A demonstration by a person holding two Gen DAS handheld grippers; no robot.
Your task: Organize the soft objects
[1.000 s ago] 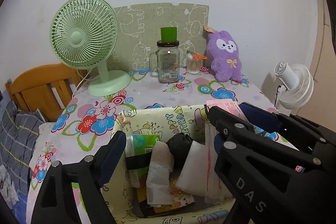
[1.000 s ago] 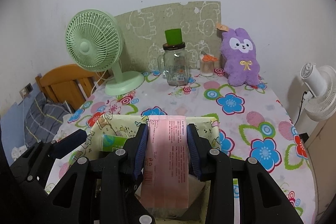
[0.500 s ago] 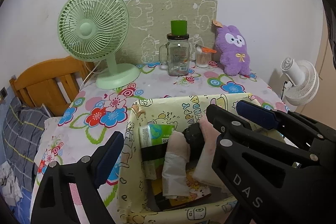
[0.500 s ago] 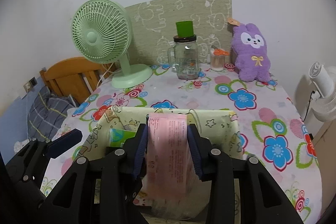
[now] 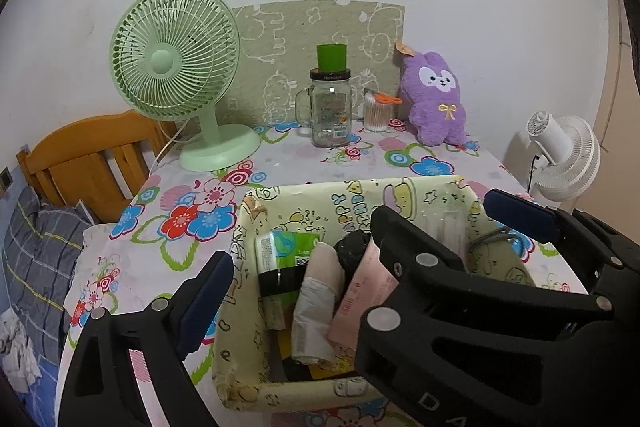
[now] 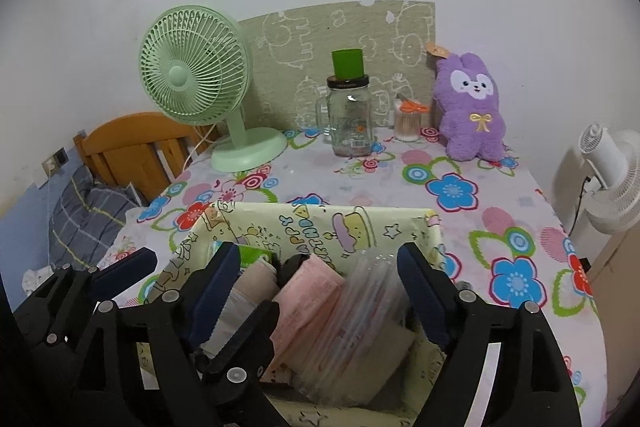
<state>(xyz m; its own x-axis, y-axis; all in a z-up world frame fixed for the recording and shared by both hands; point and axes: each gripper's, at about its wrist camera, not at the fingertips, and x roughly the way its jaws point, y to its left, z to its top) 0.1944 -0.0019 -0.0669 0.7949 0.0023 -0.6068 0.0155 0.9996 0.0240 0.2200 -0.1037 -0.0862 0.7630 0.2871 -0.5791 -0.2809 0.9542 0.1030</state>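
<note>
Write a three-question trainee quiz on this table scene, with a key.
1. True or false: the pink packet lies inside the yellow cartoon-print box.
2. What stands on the lid of the glass jar? A) a green cup B) an orange C) a spoon
3. Fill in: the purple plush rabbit sits at the back of the table, beside the ____ of cotton swabs.

Key:
1. True; it leans among the other packets, and the right gripper, its jaws opening, has no pad on it.
2. A, the green cup.
3. Container.
</note>
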